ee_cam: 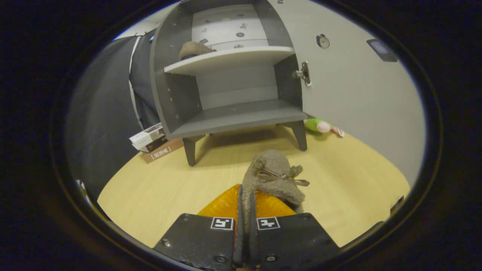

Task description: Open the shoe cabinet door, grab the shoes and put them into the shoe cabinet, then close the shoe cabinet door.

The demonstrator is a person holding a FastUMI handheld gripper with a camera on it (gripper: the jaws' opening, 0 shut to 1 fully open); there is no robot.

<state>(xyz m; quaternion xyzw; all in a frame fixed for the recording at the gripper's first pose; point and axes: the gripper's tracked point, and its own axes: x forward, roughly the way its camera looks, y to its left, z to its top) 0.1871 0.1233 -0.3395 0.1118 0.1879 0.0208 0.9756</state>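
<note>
My gripper (245, 210) is shut on the edge of a fuzzy brown shoe (275, 173) with a bow on top; both fingers pinch its collar and the shoe hangs ahead of them above the wooden floor (158, 188). Beyond it stands the grey shoe cabinet (177, 98) on short legs. Its door (357, 86) is swung wide open to the right. A second brown shoe (194, 49) lies on the upper shelf (229, 58), towards its left end. The lower shelf (233, 118) is bare.
A stack of books (150, 139) lies on the floor beside the cabinet's left leg. A green and pink toy (320, 126) lies under the open door. Black cloth wall (105, 105) stands left of the cabinet.
</note>
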